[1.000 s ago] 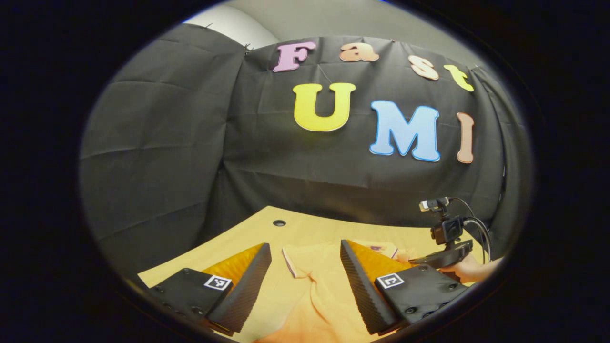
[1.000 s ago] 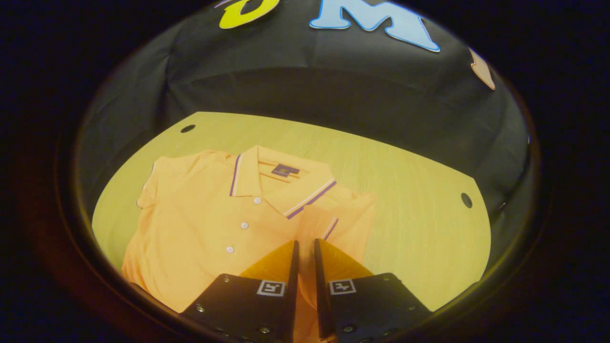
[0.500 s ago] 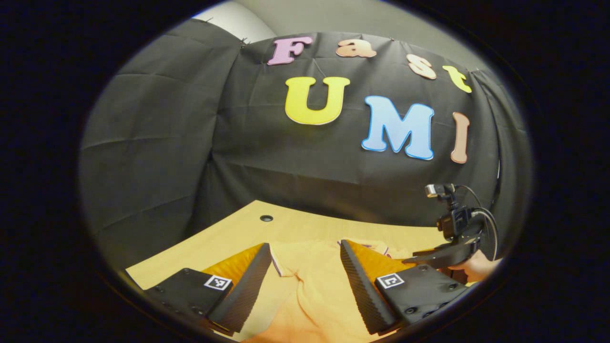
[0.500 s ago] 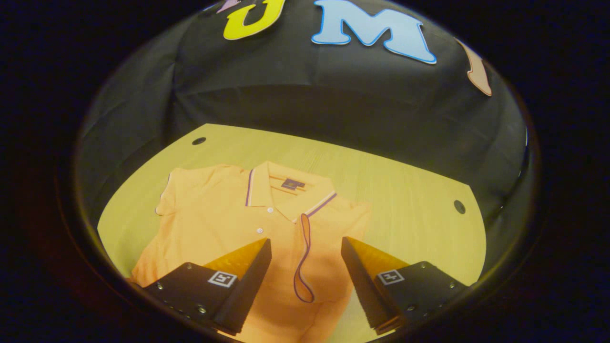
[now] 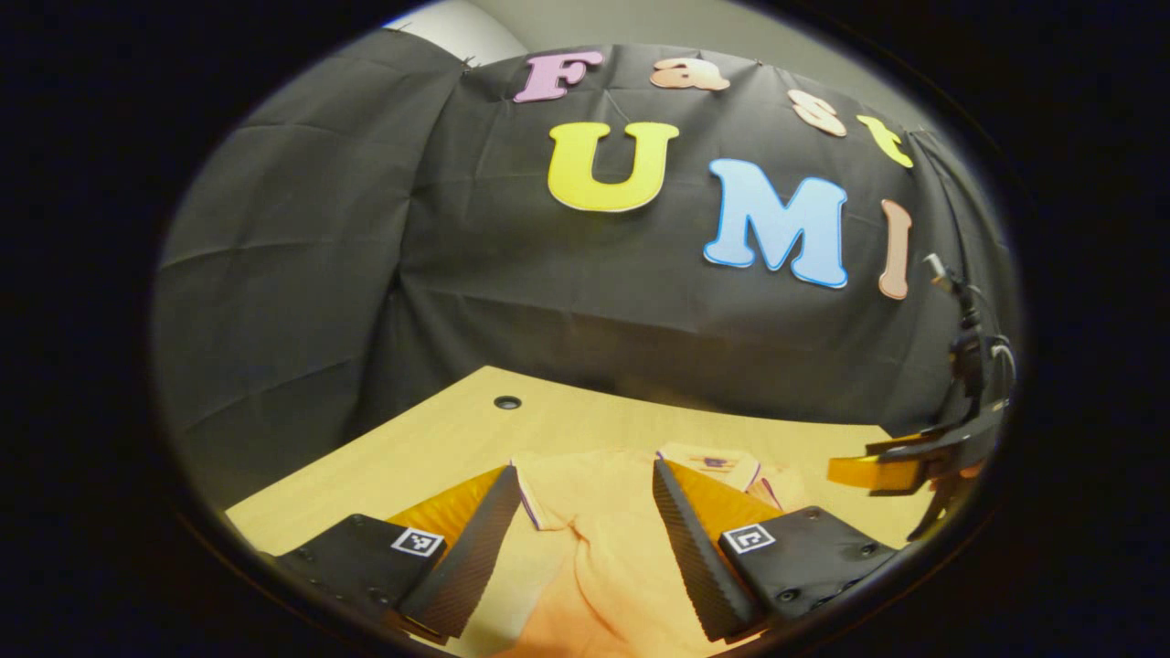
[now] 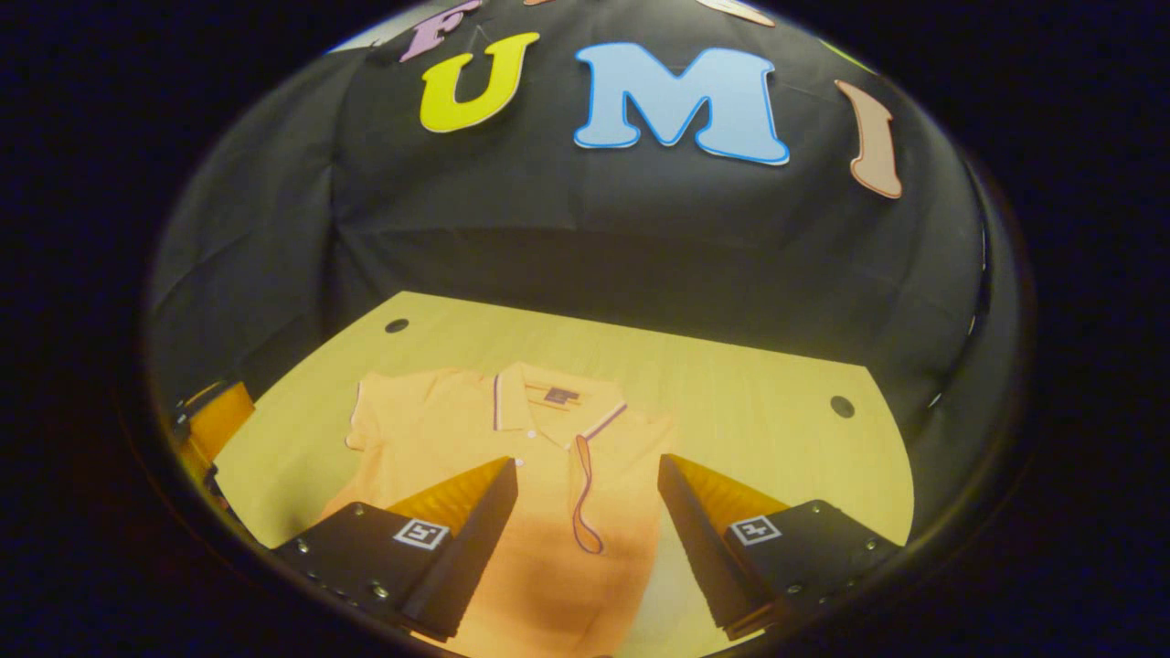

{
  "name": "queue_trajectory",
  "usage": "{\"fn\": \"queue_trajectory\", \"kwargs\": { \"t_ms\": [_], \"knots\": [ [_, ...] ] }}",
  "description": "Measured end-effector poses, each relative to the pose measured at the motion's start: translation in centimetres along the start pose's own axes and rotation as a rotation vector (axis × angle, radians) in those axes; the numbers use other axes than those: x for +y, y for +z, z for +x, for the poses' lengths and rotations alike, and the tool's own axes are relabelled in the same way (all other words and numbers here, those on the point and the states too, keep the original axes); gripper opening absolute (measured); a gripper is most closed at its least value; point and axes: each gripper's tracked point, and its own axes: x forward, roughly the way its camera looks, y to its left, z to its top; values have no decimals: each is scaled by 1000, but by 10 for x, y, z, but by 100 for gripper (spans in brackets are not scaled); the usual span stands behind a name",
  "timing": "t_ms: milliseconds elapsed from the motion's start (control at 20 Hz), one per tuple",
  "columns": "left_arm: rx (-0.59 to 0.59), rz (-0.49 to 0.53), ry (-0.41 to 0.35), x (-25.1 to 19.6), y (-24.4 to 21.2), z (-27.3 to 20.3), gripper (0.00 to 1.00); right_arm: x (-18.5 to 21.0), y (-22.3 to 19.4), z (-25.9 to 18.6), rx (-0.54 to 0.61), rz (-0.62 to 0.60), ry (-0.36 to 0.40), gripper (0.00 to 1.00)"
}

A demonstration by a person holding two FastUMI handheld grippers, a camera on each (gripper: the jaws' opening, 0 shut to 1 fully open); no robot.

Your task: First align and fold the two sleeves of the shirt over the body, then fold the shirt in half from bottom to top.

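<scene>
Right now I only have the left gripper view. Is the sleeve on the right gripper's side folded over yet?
Observer: Yes. In the right gripper view that sleeve lies folded across the front of the shirt, with its trimmed cuff on the body.
Operator: And the opposite one?
Observer: The other sleeve lies spread out on the table, not folded.
Operator: Is the right gripper holding cloth?
Observer: No. The right gripper hangs above the shirt, jaws wide apart, gripping nothing.

orange polo shirt point(image 6: 475, 439) — flat on table, collar far | one sleeve point(image 6: 594, 475) folded over body
</scene>
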Motion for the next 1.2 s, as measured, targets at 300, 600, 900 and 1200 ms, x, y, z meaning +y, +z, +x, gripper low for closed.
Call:
{"fn": "queue_trajectory", "kwargs": {
  "t_ms": [300, 600, 900, 1200],
  "knots": [
    [64, -7, 21, 28, -31, 59, 95, 7, 4, -43, -64, 25, -36, 95],
    [102, 6, 25, 47, -49, 120, 94, 13, -2, -63, -86, -15, -82, 95],
    [179, -32, 40, 65, -74, 178, 94, 28, -17, -78, -70, 12, -75, 96],
    [280, -26, 76, 80, -105, 213, 94, 26, -36, -90, -26, 26, -97, 96]
  ]
}}
